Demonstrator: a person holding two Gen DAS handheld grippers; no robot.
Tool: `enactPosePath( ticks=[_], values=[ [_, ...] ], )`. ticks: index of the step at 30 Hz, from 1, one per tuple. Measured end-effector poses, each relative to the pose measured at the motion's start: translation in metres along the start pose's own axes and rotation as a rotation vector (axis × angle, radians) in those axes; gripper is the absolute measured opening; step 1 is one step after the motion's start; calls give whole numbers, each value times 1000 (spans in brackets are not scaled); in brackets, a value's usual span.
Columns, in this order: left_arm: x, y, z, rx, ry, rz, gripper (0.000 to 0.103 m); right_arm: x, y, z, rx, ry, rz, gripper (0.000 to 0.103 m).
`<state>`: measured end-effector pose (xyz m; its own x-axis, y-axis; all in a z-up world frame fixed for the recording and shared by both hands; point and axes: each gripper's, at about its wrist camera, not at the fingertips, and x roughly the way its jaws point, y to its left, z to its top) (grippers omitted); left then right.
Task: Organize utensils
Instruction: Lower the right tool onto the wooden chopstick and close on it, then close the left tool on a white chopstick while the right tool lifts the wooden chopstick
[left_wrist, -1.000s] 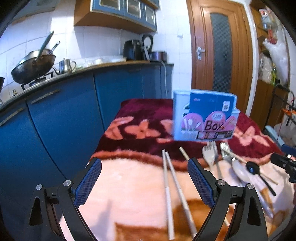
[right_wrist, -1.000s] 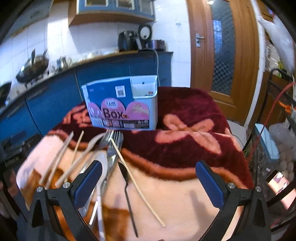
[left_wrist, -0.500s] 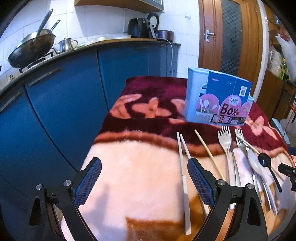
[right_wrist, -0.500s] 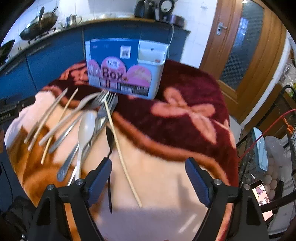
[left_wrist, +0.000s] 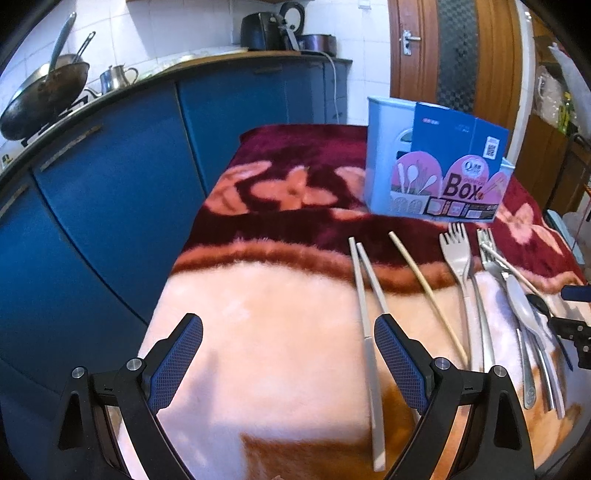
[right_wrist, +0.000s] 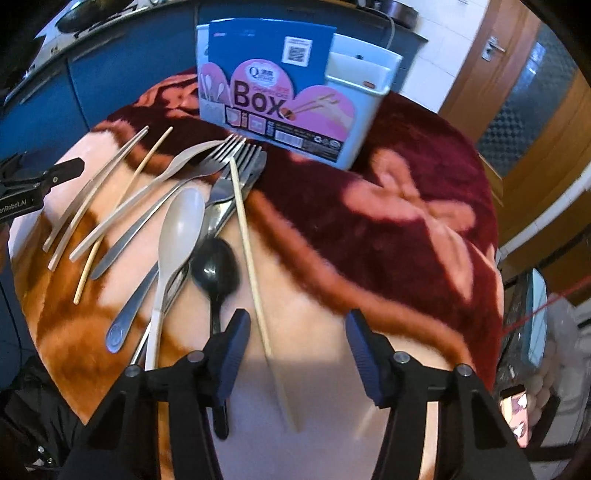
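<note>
The right gripper (right_wrist: 295, 343) has just been closing, its half-open jaws straddling a wooden chopstick (right_wrist: 255, 277) without pinching it. The left gripper (left_wrist: 288, 350) is hanging wide open and empty, grey chopsticks (left_wrist: 364, 295) lying just beyond its right finger.

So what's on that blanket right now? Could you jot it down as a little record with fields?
surface: fuzzy flowered blanket
container: utensil box, upright at the far end
loose utensils: pale chopstick pair, wooden chopstick, forks, white spoon, black spoon
left gripper: open, above the pale pair's handle ends
right gripper: jaws have just been narrowing, wooden chopstick between them, not pinched
sorted so far: nothing visibly in the box
</note>
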<state>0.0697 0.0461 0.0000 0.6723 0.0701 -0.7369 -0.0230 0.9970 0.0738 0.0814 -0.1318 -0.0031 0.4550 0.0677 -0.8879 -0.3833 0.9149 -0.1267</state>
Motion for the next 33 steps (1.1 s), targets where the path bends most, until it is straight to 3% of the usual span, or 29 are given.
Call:
enactPosePath(
  ticks=[8,13,19,21,28,33],
  values=[
    [9,-5,6,17,43,-50,94,11,0,24,-37,31,6,56],
    [12,-13,7,49,63,-63,94,17,5,41,-54,43,12,48],
    [19,-14,9,52,91,-67,94,22,5,48,-22,43,48,21],
    [22,-13,10,46,105,-74,92,21,1,49,18,38,55,7],
    [35,-8,14,23,164,-110,79,19,-26,38,191,72,73,6],
    [41,-13,17,36,199,-132,69,20,-26,35,179,94,71,7]
  ],
)
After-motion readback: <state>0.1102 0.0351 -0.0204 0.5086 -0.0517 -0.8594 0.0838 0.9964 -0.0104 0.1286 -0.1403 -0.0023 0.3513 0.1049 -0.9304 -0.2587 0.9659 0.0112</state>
